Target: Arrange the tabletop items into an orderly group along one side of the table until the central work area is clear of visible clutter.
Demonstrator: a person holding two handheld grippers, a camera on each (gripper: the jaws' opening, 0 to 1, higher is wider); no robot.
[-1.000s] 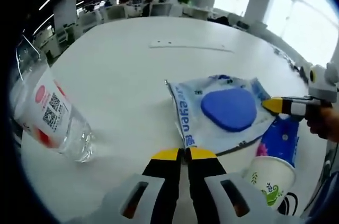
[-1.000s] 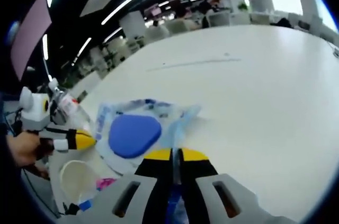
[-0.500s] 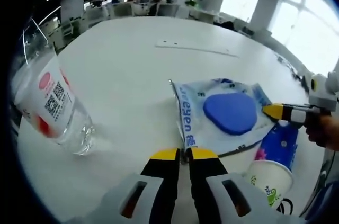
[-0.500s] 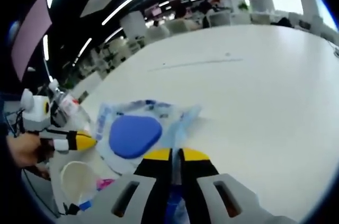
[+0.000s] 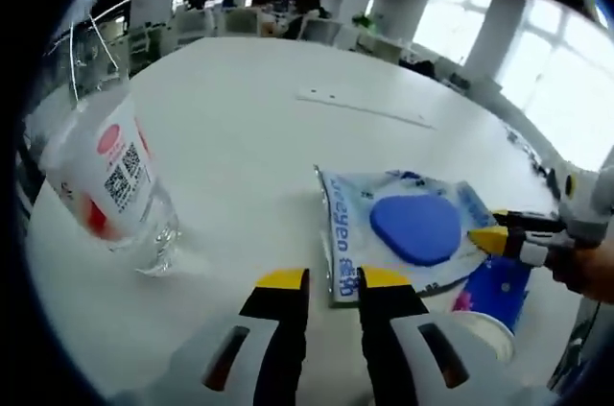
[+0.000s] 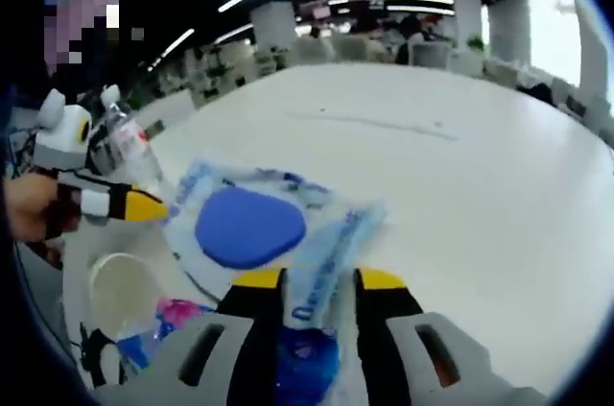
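Clear wipe packet [image 5: 403, 228] with a blue pad lies flat on the white table [image 5: 240, 137], beside a paper cup [image 6: 120, 291] and a blue tissue pack [image 5: 494, 291]. A water bottle [image 5: 110, 180] stands well apart. Left gripper [image 5: 331, 281]: jaws slightly apart, holding nothing. Right gripper [image 6: 317, 281]: jaws apart, straddling the packet edge.

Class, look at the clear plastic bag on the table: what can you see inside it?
Inside the bag lies a blue rounded pad, seen through the clear plastic with blue print. Anything under the pad is covered.
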